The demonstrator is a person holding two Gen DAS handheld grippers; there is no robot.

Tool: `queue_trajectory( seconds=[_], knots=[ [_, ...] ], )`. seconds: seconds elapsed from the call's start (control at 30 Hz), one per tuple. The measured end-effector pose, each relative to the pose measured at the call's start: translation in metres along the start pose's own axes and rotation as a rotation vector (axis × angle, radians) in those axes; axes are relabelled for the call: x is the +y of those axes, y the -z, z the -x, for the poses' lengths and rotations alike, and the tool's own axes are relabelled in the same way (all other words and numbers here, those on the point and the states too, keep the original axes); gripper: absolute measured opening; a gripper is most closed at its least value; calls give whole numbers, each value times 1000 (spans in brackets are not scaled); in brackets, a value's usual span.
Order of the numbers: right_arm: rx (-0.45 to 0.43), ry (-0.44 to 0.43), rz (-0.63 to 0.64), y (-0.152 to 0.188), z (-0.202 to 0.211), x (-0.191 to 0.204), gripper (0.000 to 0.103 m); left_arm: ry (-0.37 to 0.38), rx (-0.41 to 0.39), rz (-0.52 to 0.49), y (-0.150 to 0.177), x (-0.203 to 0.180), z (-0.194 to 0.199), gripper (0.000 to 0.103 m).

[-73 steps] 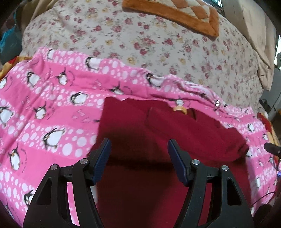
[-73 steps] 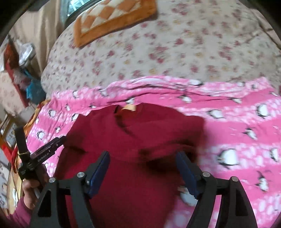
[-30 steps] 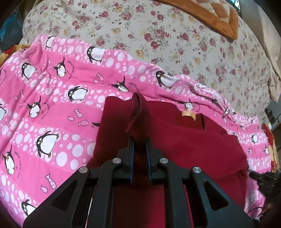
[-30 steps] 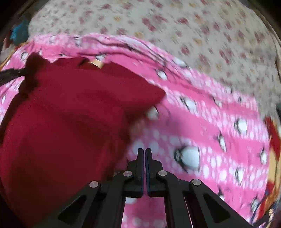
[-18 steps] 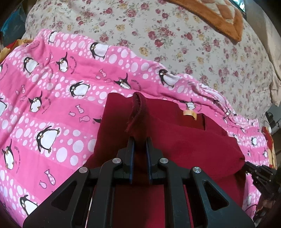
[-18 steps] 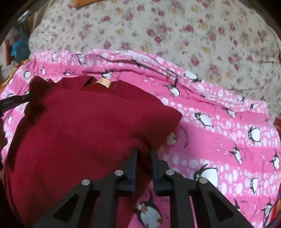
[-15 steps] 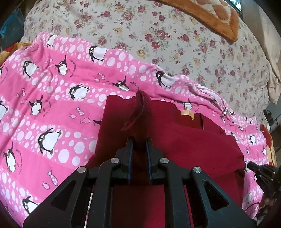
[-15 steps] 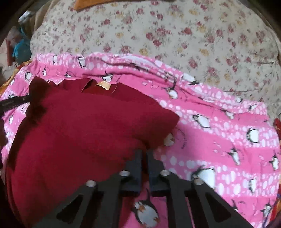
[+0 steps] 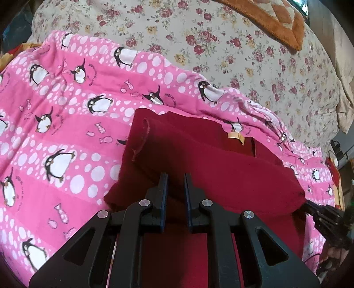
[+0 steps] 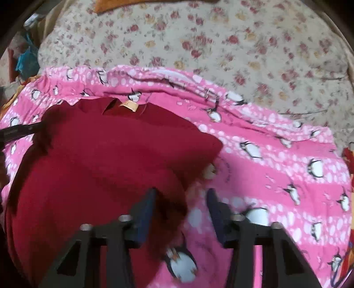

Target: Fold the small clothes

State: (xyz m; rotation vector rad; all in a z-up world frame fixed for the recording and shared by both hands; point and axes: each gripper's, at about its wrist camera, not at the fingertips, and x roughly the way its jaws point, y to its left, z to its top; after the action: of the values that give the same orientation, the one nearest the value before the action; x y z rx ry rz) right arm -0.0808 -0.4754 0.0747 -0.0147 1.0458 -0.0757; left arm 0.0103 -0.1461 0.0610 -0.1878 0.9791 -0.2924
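A dark red garment [image 9: 221, 168] lies on a pink penguin blanket [image 9: 66, 133], its collar with a tan label [image 9: 236, 136] at the far side. Its top layer is folded over and lies flat. My left gripper [image 9: 176, 175] hovers over the garment's left half. Its jaws are opening with a narrow gap, and no cloth is pinched between them. In the right wrist view the garment [image 10: 99, 166] fills the left. My right gripper [image 10: 181, 190] is blurred over its right edge, jaws opening, with the red edge lying loose below the gap.
A floral sheet [image 9: 221, 55] covers the bed beyond the blanket, with an orange quilted cushion [image 9: 276, 20] at the far right. The right gripper's black tip [image 9: 325, 217] shows at the left wrist view's right edge. Blue clutter [image 10: 26, 62] sits far left.
The left jaws have let go of the pinched red fold, which now lies flat. The right jaws have parted from shut, and the garment's right edge has dropped onto the blanket.
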Motion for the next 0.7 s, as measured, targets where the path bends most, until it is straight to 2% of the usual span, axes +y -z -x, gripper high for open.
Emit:
queue_trajectory(
  seconds=[0.03, 0.07, 0.1, 0.17, 0.27, 0.3, 0.37, 0.4, 0.47, 0.5, 0.53, 0.57, 0.6, 0.67, 0.7],
  knots=[
    [13, -10, -11, -2, -4, -1, 10, 5, -5, -3, 0, 1, 4, 21],
    [10, -5, -2, -1, -2, 0, 10, 15, -16, -6, 1, 3, 10, 29],
    [3, 0, 24, 2, 3, 2, 9, 23, -31, -4, 2, 5, 15, 32],
    [13, 6, 64, 13, 10, 3, 8, 25, -57, 16, 3, 10, 19, 34],
    [94, 51, 106, 36, 2, 0, 8, 25, -40, 56, 5, 18, 8, 34],
    [116, 60, 108, 40, 0, -2, 0, 24, -29, 62, 6, 20, 4, 34],
    [156, 46, 86, 49, 1, -10, 0, 1, -11, 52, 11, 22, -5, 34],
    [148, 32, 69, 50, 4, -13, 0, -6, -10, 43, 13, 21, -6, 34],
    [79, -16, -22, 44, 18, -26, 2, -22, -17, 26, 12, 20, -9, 34],
    [64, -20, -54, 40, 20, -30, 9, -24, -22, 25, 12, 20, -9, 34],
    [49, -24, -99, 33, 21, -34, 35, -26, -32, 25, 10, 20, -8, 34],
    [38, -34, -157, 24, 17, -37, 53, -28, -38, 24, 10, 20, -8, 34],
    [35, -46, -188, 19, 14, -37, 80, -30, -40, 22, 9, 21, -8, 34],
    [40, -101, -265, 4, -4, -37, 80, -40, -34, 13, 10, 23, -12, 37],
    [48, -129, -306, -1, -15, -38, 73, -43, -28, 9, 10, 24, -14, 37]
  ],
)
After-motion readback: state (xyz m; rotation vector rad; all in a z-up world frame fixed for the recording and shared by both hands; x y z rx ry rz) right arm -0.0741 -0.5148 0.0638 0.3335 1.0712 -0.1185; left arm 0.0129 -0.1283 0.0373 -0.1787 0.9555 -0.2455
